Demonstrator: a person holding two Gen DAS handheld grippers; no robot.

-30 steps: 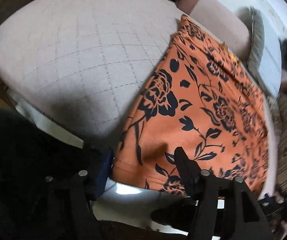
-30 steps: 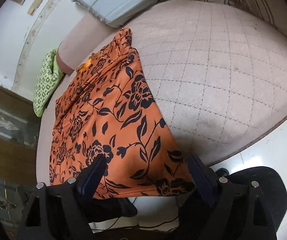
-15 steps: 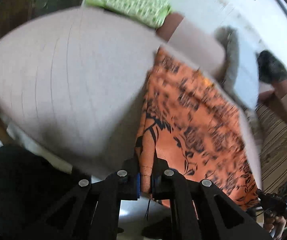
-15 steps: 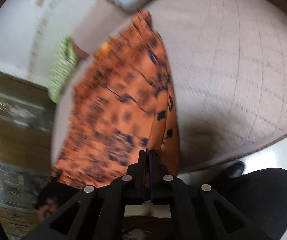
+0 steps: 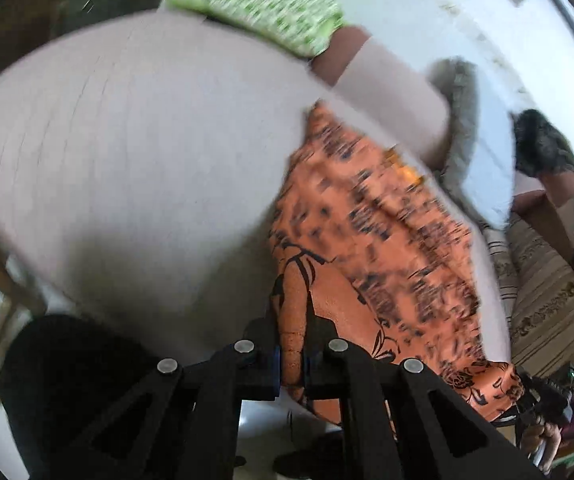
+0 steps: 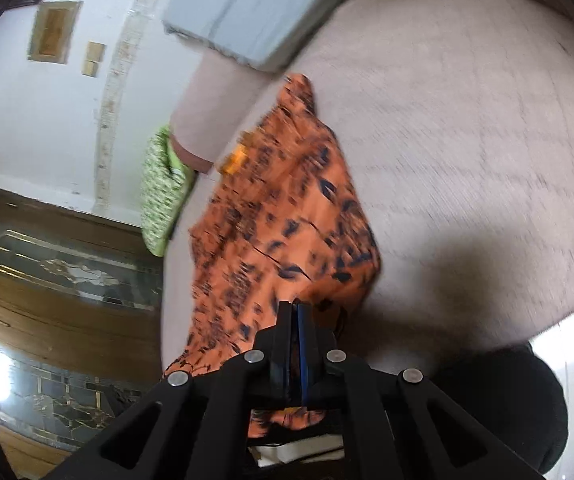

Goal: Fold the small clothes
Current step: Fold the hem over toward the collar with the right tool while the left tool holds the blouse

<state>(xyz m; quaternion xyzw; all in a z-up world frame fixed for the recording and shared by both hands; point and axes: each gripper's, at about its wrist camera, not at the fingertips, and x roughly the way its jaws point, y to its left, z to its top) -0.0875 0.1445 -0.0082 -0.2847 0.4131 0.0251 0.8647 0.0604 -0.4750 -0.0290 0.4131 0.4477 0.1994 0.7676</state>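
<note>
While both cameras face the same bed, each shows its own side:
Left wrist view only: a striped bedcover at the right edge and a dark furry thing by the wall; both are blurred.
Right wrist view only: a wooden cabinet with glass doors on the left and two small plates on the white wall.
Shared: one pale quilted mattress, one green patterned cushion and one folded grey blanket at the far end.
Garment: one orange cloth with black flowers lies along the mattress, its near hem lifted off the edge.
Left gripper: jaws drawn narrow, pinching a bunched fold of the hem that rises between the pads.
Right gripper: jaws pressed together on another corner of the hem; cloth hangs below them.
Count: two grippers, one garment, both grips at its near edge.
</note>
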